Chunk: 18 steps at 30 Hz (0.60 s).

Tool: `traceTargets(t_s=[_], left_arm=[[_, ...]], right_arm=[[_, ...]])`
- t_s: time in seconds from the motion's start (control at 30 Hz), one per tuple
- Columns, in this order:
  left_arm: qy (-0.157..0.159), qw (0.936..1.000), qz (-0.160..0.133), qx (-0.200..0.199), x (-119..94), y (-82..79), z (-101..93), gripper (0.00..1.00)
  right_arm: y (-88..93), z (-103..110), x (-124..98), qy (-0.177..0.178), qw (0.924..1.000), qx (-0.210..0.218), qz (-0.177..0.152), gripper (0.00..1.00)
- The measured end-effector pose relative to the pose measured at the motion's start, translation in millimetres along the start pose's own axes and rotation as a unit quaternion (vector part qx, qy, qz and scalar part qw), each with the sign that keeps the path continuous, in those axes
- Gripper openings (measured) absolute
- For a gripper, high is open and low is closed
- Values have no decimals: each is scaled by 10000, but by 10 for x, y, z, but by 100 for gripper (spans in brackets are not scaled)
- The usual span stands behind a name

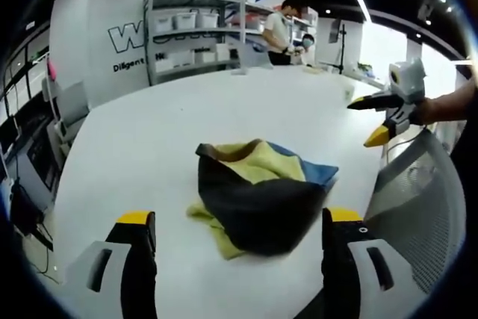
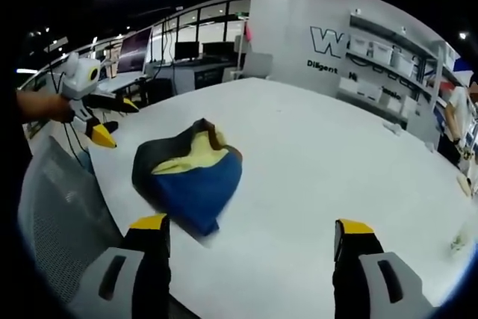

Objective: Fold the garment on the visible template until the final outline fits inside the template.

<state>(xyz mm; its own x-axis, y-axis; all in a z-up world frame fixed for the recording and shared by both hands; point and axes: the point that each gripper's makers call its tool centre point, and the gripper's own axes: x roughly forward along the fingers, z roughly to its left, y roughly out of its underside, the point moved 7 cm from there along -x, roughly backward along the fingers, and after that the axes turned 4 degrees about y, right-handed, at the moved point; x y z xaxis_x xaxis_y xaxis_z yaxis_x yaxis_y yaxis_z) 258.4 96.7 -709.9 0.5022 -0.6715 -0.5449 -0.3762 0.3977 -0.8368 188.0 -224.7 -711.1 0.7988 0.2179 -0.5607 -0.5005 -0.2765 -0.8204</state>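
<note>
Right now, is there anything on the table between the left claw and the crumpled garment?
No. In the left gripper view, only bare white table lies between the open left claw and the garment; the stretch is short.

Garment [image 1: 258,203] on table [image 1: 149,140] (mid-table) — shelves [image 1: 194,31] behind

Your left gripper [image 1: 237,223] hangs above the white table [image 1: 149,140], jaws spread wide, nothing between them. The garment [image 1: 258,196] lies bunched just ahead: black, yellow-green and blue. Your right gripper [image 1: 382,119] enters at the right edge, off the table, beside a mesh chair back [image 1: 414,207]. Shelving with bins [image 1: 190,31] and two people stand beyond.
</note>
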Motion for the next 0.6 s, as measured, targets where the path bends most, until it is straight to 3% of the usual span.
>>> traceTargets(t_s=[0.6], left_arm=[[67, 10000, -36, 61, 124, -94, 68, 86]], right_arm=[[-70, 34, 119, -99, 9999, 3, -72, 87]])
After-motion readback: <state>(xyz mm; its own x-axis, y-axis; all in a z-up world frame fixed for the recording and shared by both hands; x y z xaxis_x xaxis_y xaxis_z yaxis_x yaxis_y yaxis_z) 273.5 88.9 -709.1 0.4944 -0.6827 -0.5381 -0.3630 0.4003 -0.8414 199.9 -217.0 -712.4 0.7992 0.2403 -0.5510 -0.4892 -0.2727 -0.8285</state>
